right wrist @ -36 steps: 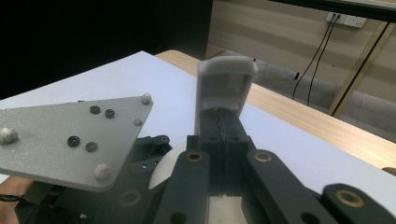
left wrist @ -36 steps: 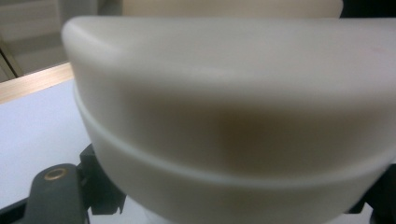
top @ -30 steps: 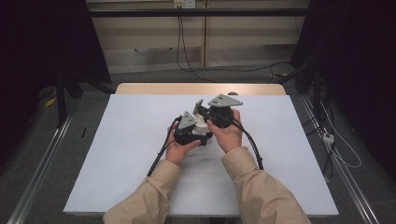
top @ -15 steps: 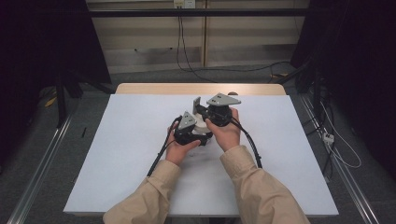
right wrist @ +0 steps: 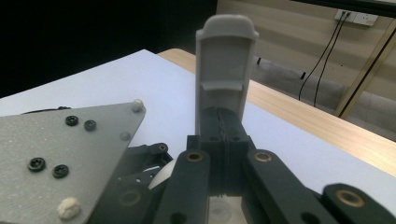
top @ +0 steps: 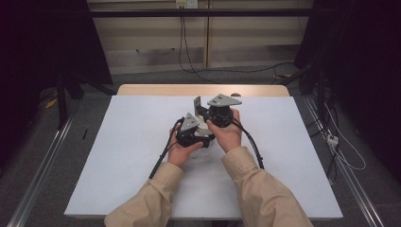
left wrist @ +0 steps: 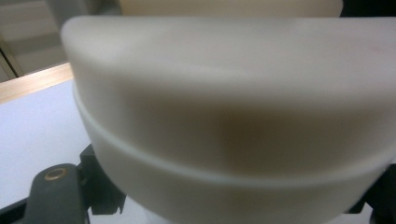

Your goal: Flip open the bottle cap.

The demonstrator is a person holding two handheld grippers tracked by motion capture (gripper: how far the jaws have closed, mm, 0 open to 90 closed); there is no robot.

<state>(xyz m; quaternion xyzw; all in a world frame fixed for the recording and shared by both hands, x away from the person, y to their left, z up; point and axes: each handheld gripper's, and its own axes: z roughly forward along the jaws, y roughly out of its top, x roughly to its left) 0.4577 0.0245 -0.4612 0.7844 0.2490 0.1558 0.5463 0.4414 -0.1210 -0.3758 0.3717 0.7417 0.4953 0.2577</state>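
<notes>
Little has shifted since the earlier frames: both grippers are kept together at the table's (top: 118, 161) centre. At 9 o'clock of the pair, the left gripper (top: 193, 133) is closed on a cream plastic container (left wrist: 233, 121). At 3 o'clock, the right gripper (right wrist: 225, 135) is clamped on a grey plastic clip-like piece (right wrist: 225, 70), held upright.

1. High view: even overhead light, white table (top: 118, 156) bright, dark surroundings, soft shadows.
2. Left gripper view: cream object (left wrist: 233, 116) too close, heavily blurred.
3. Right gripper view: sharp centre, foreground soft.
</notes>
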